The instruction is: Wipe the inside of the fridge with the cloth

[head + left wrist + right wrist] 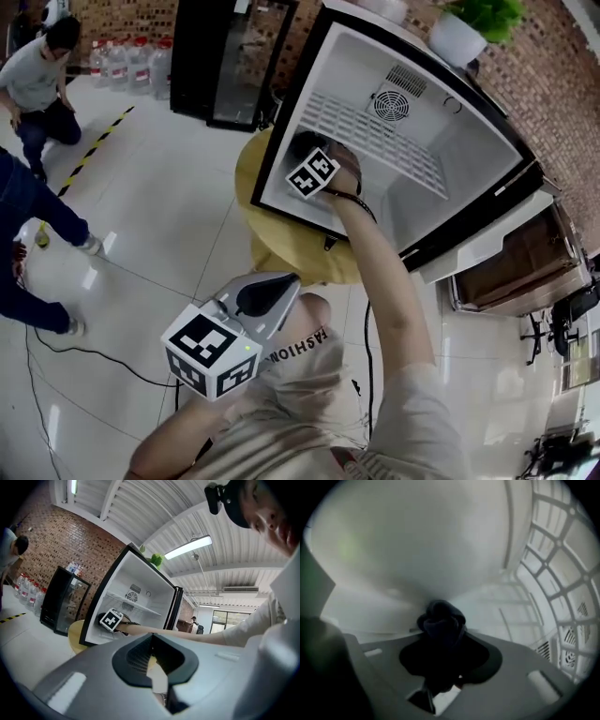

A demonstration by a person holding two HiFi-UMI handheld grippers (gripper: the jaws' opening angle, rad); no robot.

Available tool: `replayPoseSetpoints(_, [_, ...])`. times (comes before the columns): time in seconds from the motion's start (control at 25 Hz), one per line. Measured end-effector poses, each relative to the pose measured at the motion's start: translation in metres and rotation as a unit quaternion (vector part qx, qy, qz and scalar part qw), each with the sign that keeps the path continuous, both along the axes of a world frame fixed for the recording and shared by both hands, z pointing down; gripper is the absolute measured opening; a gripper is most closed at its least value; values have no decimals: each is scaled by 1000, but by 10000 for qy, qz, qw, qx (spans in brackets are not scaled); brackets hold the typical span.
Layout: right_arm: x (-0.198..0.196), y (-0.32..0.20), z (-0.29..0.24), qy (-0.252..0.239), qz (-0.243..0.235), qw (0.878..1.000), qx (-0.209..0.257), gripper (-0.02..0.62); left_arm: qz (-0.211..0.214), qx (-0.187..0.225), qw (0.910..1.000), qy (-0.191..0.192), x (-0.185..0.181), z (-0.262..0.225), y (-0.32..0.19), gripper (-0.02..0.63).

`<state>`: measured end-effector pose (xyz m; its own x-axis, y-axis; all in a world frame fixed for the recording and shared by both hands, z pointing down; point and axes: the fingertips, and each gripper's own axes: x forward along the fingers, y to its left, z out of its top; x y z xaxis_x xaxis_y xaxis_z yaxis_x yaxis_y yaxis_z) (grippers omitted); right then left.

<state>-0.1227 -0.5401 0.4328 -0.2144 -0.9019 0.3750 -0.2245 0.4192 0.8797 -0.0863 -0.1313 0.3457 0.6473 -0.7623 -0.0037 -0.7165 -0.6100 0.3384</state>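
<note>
The small white fridge (473, 155) stands open on a round yellow table (246, 183), with a wire shelf (370, 139) and a fan grille (391, 104) inside. My right gripper (309, 150) reaches into its lower left part, close to the side wall. In the right gripper view my right gripper (440, 637) is shut on a bunched dark cloth (440, 618), which sits against the white inner wall (417, 541); the wire shelf (562, 573) is at the right. My left gripper (281, 286) hangs outside by the person's body, shut and holding nothing (154, 660).
A black glass-door cooler (230, 56) stands behind the fridge, with water bottles (127, 61) beside it. One person crouches (37, 75) and another stands (28, 234) at the left. A cable (94, 354) lies on the floor. A potted plant (459, 37) tops the fridge.
</note>
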Motion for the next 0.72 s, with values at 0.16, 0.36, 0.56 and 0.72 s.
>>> replayPoseSetpoints(0.16, [74, -7, 2, 250, 492, 9984, 90, 121, 23, -55, 10000, 64, -1, 2, -3, 2])
replayPoseSetpoints(0.36, [160, -11, 8, 831, 1287, 9882, 2, 118, -13, -30, 10000, 40, -4, -1, -2, 2])
replayPoseSetpoints(0.56, [217, -19, 17, 1215, 2407, 9612, -582, 120, 23, -31, 10000, 7, 2, -2, -2, 2])
replayPoseSetpoints(0.72, [202, -7, 2, 1226, 2245, 9661, -339, 120, 67, -71, 10000, -5, 6, -3, 1, 2])
